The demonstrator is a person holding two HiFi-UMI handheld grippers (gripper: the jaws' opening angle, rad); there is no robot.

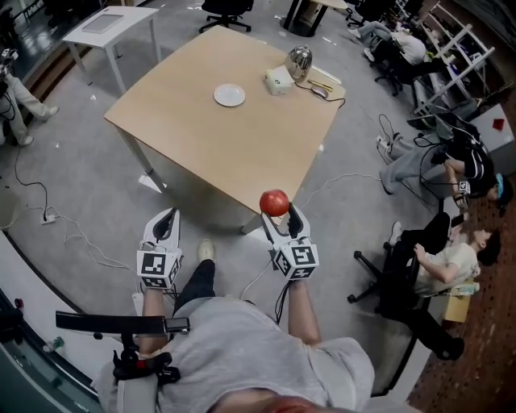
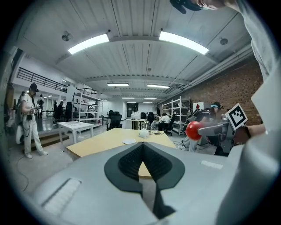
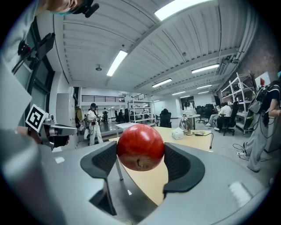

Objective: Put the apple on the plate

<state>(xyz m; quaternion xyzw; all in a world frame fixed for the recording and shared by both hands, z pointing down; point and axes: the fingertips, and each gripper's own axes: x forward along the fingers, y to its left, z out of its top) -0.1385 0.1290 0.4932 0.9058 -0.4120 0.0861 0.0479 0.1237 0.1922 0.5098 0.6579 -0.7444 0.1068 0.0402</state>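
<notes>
My right gripper (image 1: 276,211) is shut on a red apple (image 1: 274,202), held in the air just short of the near corner of the wooden table (image 1: 201,129). In the right gripper view the apple (image 3: 140,146) sits squeezed between the two dark pads. A small white plate (image 1: 229,95) lies on the far part of the table, and shows small in the left gripper view (image 2: 129,141). My left gripper (image 1: 165,222) hangs beside the right one, over the floor, shut with nothing in it (image 2: 141,154). The apple (image 2: 193,130) also appears at the right of that view.
A white tissue box (image 1: 279,80), a shiny metal kettle (image 1: 299,61) and a cable lie at the table's far right corner. A small white table (image 1: 109,24) stands beyond at left. People sit on chairs (image 1: 411,282) at the right; cables trail on the floor.
</notes>
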